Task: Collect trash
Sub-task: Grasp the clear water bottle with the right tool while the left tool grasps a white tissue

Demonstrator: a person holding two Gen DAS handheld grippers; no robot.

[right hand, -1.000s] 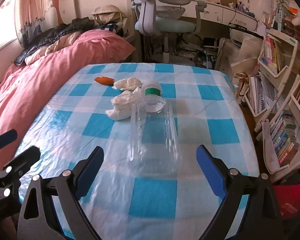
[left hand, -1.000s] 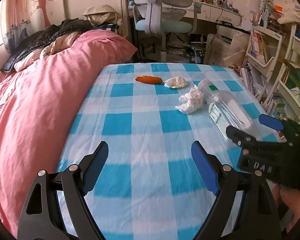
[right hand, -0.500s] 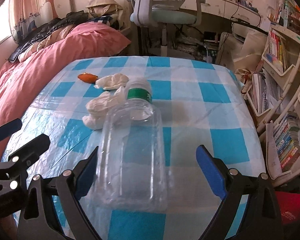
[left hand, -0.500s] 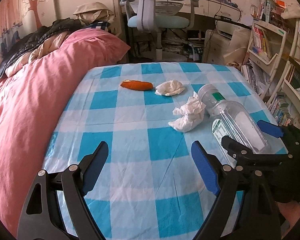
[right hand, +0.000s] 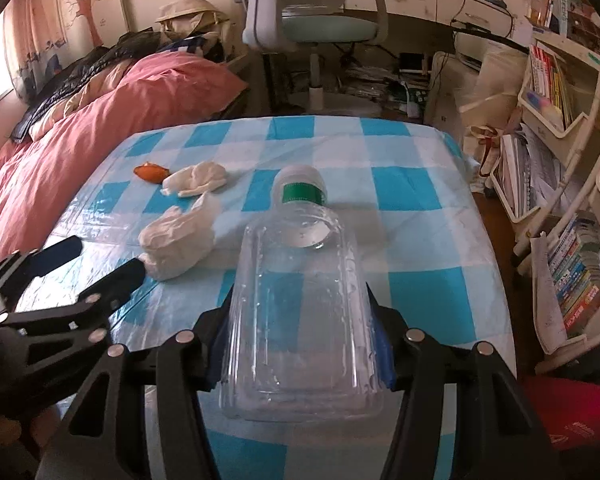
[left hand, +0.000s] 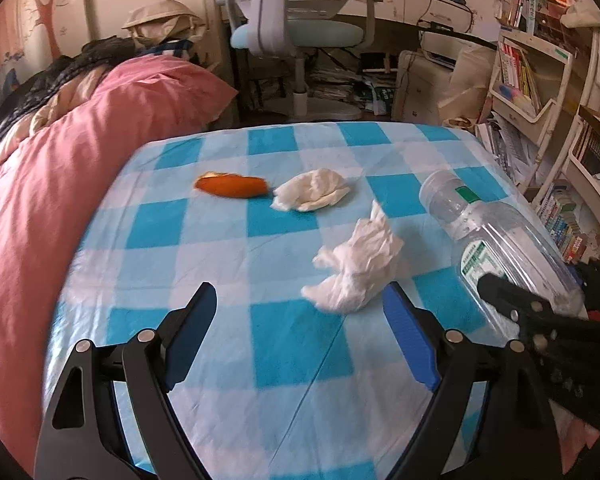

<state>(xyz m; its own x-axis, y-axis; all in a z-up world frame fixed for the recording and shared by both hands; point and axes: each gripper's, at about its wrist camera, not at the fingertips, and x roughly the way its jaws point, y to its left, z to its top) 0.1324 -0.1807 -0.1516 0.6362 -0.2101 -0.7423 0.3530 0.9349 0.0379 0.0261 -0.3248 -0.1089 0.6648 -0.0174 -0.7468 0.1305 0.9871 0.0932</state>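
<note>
On checked cloth [left hand: 204, 236]: clear ribbed plastic bottle [right hand: 300, 312] clamped by right tool [right hand: 300, 344].

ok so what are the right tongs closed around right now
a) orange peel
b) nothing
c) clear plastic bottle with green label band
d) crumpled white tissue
c: the right tongs press both sides of the clear plastic bottle with green label band, lying on the checked cloth.

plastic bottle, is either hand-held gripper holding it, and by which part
The right hand-held gripper grips the plastic bottle across its lower body, near the base. The left hand-held gripper is open, holding nothing.
</note>
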